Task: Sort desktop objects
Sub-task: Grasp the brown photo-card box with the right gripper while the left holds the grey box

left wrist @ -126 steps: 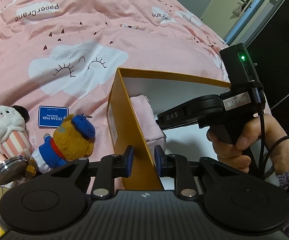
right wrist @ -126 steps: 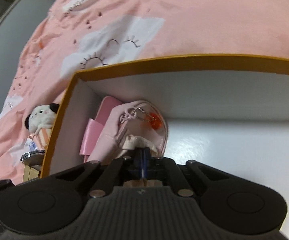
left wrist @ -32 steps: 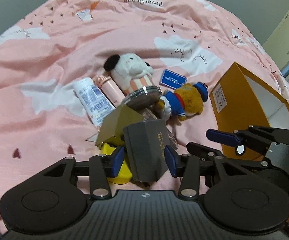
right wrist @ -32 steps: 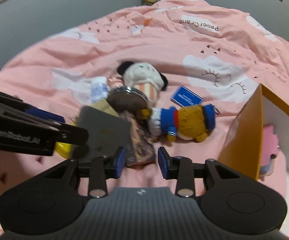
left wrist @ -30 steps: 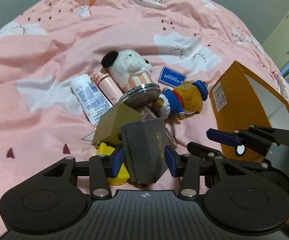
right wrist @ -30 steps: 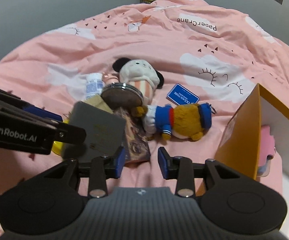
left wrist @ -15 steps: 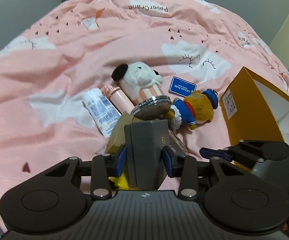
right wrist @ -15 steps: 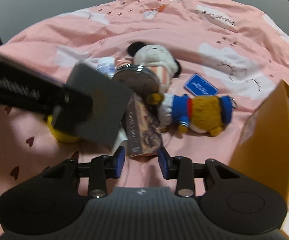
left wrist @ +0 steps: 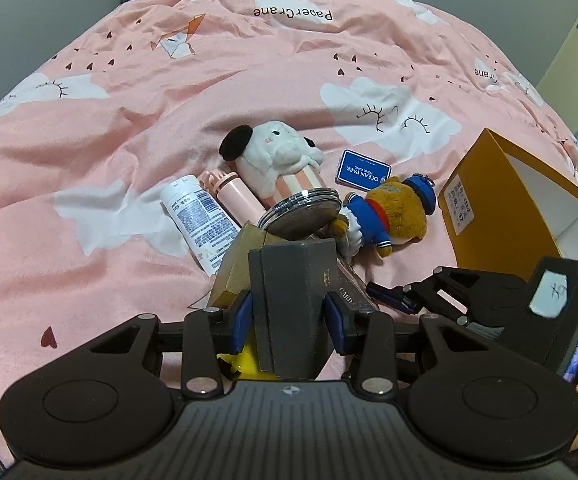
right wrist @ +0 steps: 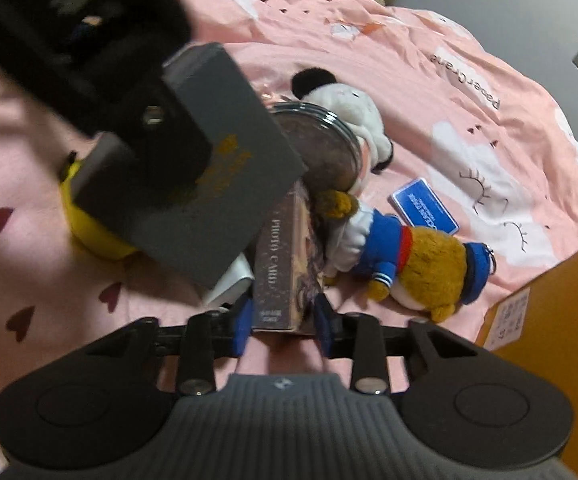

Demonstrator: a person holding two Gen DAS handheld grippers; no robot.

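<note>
**Sorting the pile on the pink quilt**

Gripping a dark grey box (left wrist: pixel 293 300) with gold lettering we cannot read, our left gripper (left wrist: pixel 288 318) has its blue pads pressed on both sides and holds the box above the heap. Our right gripper (right wrist: pixel 281 325) stands spread, its pads either side of the near end of a brown box (right wrist: pixel 285 264) printed "PHOTO CARD"; whether they touch it we cannot tell. Behind lie a round tin (left wrist: pixel 299 208), a white plush (left wrist: pixel 277 156), a pink bottle (left wrist: pixel 231 194), a white tube (left wrist: pixel 199 216) with small print, a bear (left wrist: pixel 393 212) in blue, and a blue card (left wrist: pixel 363 170) reading "OCEAN PARK". The quilt (left wrist: pixel 129 120) says "PaperCrane". An orange box (left wrist: pixel 485 196) with a white label stands open to the right.
</note>
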